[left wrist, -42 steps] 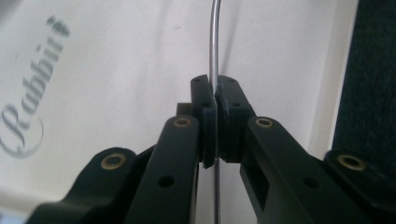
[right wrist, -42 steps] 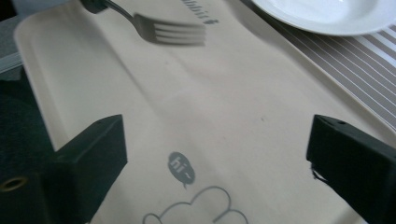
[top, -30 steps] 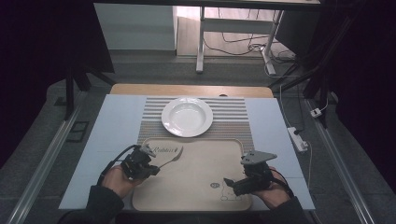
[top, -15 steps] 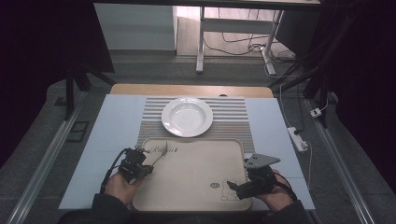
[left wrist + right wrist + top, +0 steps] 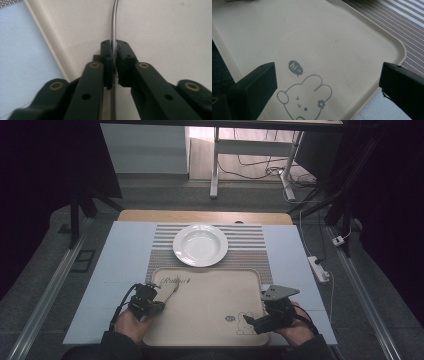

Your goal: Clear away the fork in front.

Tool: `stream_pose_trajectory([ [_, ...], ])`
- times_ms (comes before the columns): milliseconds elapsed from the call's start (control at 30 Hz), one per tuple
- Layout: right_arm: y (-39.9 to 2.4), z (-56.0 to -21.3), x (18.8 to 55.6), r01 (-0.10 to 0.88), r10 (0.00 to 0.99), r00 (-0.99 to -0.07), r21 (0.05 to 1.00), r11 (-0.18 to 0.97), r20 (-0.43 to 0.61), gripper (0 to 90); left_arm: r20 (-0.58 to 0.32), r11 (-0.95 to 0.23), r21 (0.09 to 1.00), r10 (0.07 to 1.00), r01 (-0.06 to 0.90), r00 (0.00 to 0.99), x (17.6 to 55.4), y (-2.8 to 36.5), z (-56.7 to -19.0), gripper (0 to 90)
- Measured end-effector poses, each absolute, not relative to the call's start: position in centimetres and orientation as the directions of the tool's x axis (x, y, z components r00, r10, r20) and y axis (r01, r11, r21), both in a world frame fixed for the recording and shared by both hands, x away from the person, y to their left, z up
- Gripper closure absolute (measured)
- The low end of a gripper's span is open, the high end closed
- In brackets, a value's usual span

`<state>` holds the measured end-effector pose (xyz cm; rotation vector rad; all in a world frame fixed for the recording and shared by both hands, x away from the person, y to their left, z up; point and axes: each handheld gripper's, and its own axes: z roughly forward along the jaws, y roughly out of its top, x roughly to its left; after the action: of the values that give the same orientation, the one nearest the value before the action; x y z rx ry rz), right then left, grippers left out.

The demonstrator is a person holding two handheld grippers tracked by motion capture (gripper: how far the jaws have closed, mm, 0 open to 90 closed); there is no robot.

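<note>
A beige tray (image 5: 210, 320) with a rabbit drawing (image 5: 243, 322) lies at the near middle of the table. My left gripper (image 5: 159, 304) is at the tray's left rim, shut on the thin handle of a metal utensil (image 5: 170, 291) whose head lies on the tray. In the left gripper view the jaws (image 5: 113, 45) pinch the handle (image 5: 113, 22) over the tray (image 5: 162, 30). My right gripper (image 5: 251, 320) is open low over the tray's near right corner. The right gripper view has its jaws (image 5: 328, 67) wide apart above the rabbit drawing (image 5: 303, 100) on the tray (image 5: 324, 30).
A white plate (image 5: 200, 245) sits on a striped placemat (image 5: 250, 250) just beyond the tray. A light blue cover (image 5: 120, 260) spreads over the table on both sides. A white power strip (image 5: 318, 269) lies off the table's right edge.
Both hands have drawn slightly back toward the near edge. The left gripper has pulled the utensil toward the near left with it.
</note>
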<state>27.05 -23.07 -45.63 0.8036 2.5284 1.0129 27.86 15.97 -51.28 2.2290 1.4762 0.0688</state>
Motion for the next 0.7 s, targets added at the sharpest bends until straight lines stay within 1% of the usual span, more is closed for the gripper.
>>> stream_pose_trajectory([
  [33, -23.1, -45.6, 27.1, 0.385, 0.597, -0.799, 0.704, 0.597, -0.069, 1.5, -0.214, -0.318, 0.405, 0.879, 0.857, 0.427, 27.9, 16.0, -51.2, 76.8],
  [67, -23.1, -45.6, 27.1, 0.386, 0.597, -0.799, 0.705, 0.595, -0.066, 1.5, -0.213, -0.32, 0.41, 0.877, 0.854, 0.431, 28.0, 16.0, -51.1, 75.4],
  [167, -23.1, -45.6, 27.1, 0.384, 0.595, -0.801, 0.705, 0.596, -0.067, 1.5, -0.218, -0.309, 0.445, 0.873, 0.841, 0.436, 28.8, 16.4, -50.4, 73.2],
  [233, -23.1, -45.6, 27.1, 0.383, 0.596, -0.8, 0.703, 0.6, -0.072, 1.5, -0.216, -0.3, 0.47, 0.873, 0.83, 0.437, 29.7, 16.7, -49.8, 73.4],
  [300, -23.1, -45.5, 27.2, 0.384, 0.595, -0.801, 0.701, 0.6, -0.071, 1.5, -0.217, -0.306, 0.493, 0.863, 0.814, 0.456, 30.7, 16.7, -49.3, 78.3],
  [367, -23.1, -45.6, 27.2, 0.381, 0.593, -0.802, 0.7, 0.604, -0.076, 1.5, -0.208, -0.34, 0.5, 0.846, 0.796, 0.492, 31.6, 16.4, -49.1, 86.9],
  [400, -23.1, -45.6, 27.2, 0.383, 0.593, -0.801, 0.699, 0.604, -0.074, 1.5, -0.21, -0.348, 0.497, 0.841, 0.795, 0.499, 32.1, 16.3, -49.2, 89.3],
  [700, -23.3, -45.6, 27.3, 0.383, 0.594, -0.8, 0.691, 0.613, -0.083, 1.5, -0.206, -0.37, 0.495, 0.829, 0.786, 0.52, 34.5, 14.6, -50.0, 89.4],
])
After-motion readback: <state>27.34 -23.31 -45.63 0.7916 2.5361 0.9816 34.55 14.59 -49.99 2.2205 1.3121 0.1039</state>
